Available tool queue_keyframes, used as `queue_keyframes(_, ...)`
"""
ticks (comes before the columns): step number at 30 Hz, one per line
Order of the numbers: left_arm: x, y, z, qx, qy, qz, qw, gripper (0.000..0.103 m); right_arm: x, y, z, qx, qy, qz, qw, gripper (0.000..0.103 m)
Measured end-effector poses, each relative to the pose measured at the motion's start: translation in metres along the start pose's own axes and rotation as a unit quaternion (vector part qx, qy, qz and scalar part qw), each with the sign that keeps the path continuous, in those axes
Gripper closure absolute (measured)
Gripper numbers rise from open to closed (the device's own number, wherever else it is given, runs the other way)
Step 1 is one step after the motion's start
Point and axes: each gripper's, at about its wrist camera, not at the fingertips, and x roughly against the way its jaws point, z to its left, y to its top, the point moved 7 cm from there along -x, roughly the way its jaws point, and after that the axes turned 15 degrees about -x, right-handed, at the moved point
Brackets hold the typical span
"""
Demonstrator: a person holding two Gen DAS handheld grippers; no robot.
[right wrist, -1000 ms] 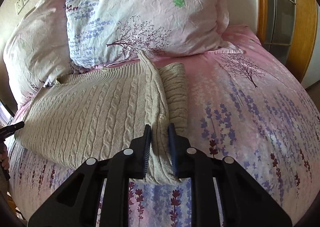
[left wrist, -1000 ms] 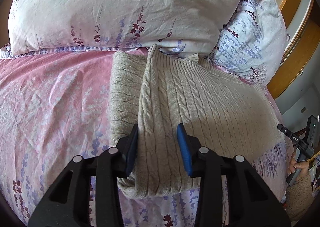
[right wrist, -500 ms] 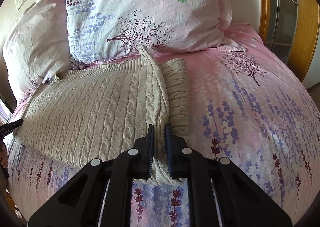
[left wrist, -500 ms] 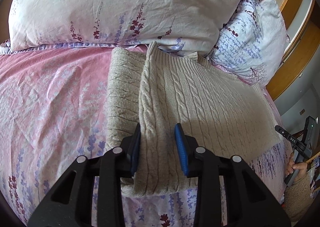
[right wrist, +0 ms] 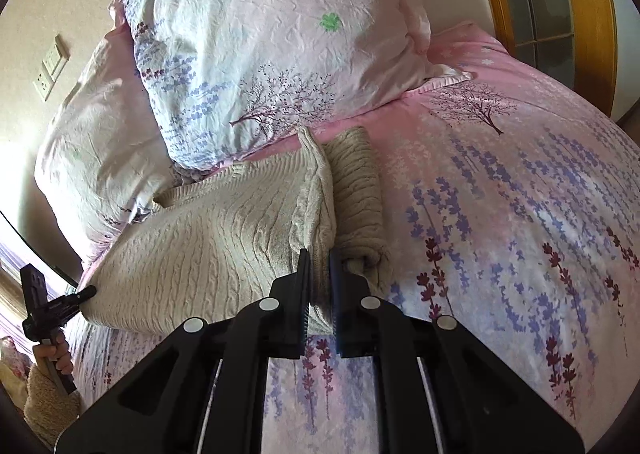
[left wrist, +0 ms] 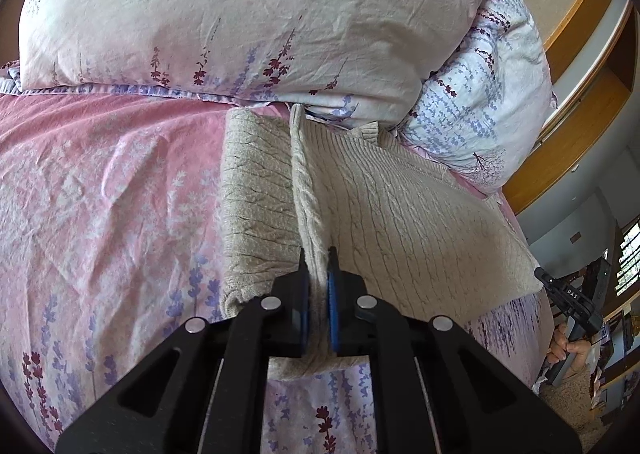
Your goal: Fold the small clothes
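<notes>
On the pink floral bedsheet (left wrist: 100,182), below the flowered pillows (left wrist: 240,22), lies the beige cable-knit sweater (left wrist: 400,222) at frame centre, its raised fold clenched by the left gripper (left wrist: 318,286) and right gripper (right wrist: 319,286).

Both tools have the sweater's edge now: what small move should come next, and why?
Probably lift both together and carry the pinched fold across the sweater. The left tool and right tool are each shut on the raised ridge of the beige cable-knit sweater, which lies only partly folded on the pink bedspread.
</notes>
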Motion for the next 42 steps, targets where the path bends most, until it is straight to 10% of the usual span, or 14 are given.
queue_keyframes(11, -0.012, -0.012, 0.014, 0.024, -0.005, 0.029, 0.9993, 0.091, -0.026, -0.002, -0.020, -0.016, -0.058, 0.030, 0.998, 0.093)
queue_keyframes(18, -0.006, -0.008, -0.003, 0.016, -0.027, 0.018, 0.9993, 0.048, -0.015, -0.003, -0.020, -0.029, -0.039, 0.033, 0.998, 0.088)
queue_keyframes(20, -0.008, -0.007, -0.009, -0.005, -0.008, 0.023, 0.9997, 0.049, -0.014, -0.006, -0.018, -0.014, -0.043, 0.030, 0.999, 0.088)
queue_keyframes(22, -0.011, -0.011, -0.010, -0.026, 0.016, 0.041, 0.9987, 0.089, -0.016, -0.009, -0.019, 0.006, -0.071, 0.026, 0.997, 0.091)
queue_keyframes(24, -0.013, -0.016, -0.005, -0.026, 0.022, 0.054, 0.9980, 0.091, -0.018, -0.008, -0.020, 0.006, -0.075, 0.027, 0.997, 0.091)
queue_keyframes(32, 0.015, 0.001, 0.003, -0.009, 0.066, -0.008, 0.9977, 0.053, -0.005, 0.009, 0.019, 0.043, -0.059, -0.013, 0.997, 0.072)
queue_keyframes(42, -0.008, 0.027, -0.059, -0.110, 0.071, -0.040, 0.9907, 0.041, -0.035, -0.001, 0.064, 0.093, -0.056, 0.001, 0.994, 0.062)
